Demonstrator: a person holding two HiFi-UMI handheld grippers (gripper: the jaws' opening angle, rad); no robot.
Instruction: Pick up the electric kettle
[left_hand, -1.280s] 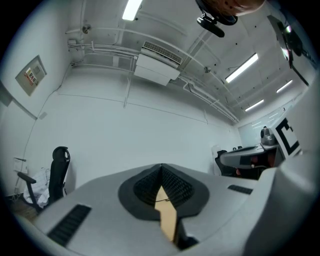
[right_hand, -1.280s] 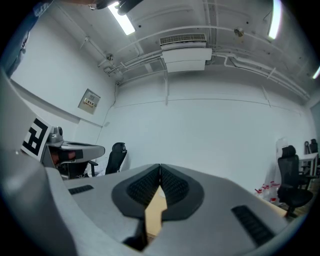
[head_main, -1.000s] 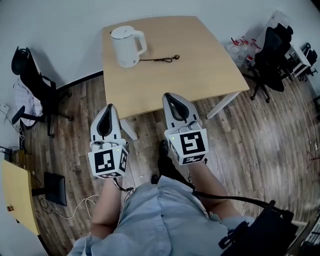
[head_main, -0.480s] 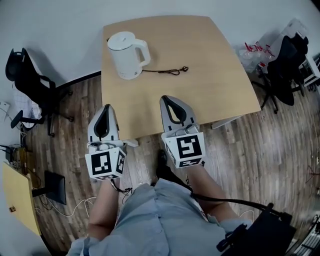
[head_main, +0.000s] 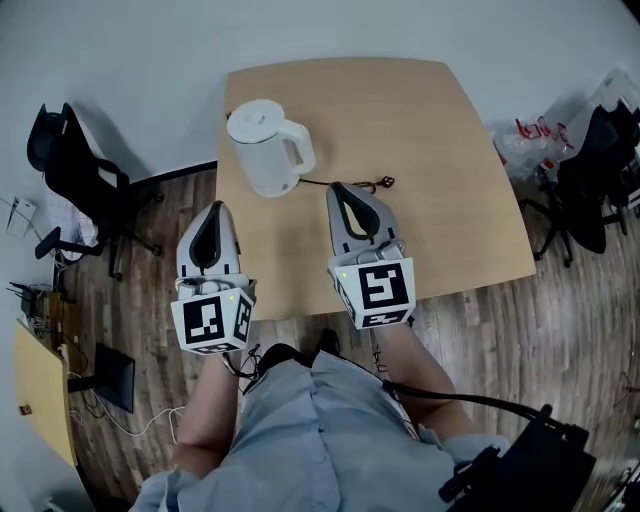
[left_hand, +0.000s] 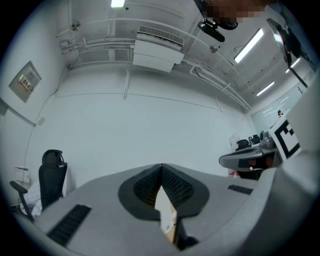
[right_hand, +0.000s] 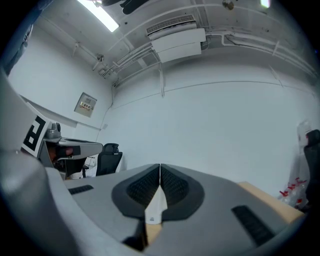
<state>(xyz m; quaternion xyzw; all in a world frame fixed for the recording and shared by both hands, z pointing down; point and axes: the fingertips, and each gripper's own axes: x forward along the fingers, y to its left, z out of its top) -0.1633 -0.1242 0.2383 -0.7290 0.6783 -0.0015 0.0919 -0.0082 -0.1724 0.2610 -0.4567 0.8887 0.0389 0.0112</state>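
Note:
A white electric kettle (head_main: 268, 148) with its lid on stands upright at the back left of the light wooden table (head_main: 450, 180); its handle faces right. A thin black cord (head_main: 352, 183) trails from its base across the tabletop. My left gripper (head_main: 211, 209) is shut, held level just off the table's left front edge, short of the kettle. My right gripper (head_main: 341, 188) is shut over the table, its tip beside the cord and right of the kettle. In the left gripper view the jaws (left_hand: 161, 168) meet; in the right gripper view the jaws (right_hand: 160, 167) meet too. Neither holds anything.
A black office chair (head_main: 75, 165) stands left of the table by the wall. Another chair (head_main: 600, 165) and plastic bags (head_main: 525, 145) are at the right. A second desk (head_main: 35, 390) and a dark flat box (head_main: 105, 375) sit at lower left on the wood floor.
Both grippers have moved forward toward the table with the person. The right one now reaches over the tabletop near the cord, and the kettle sits closer to both.

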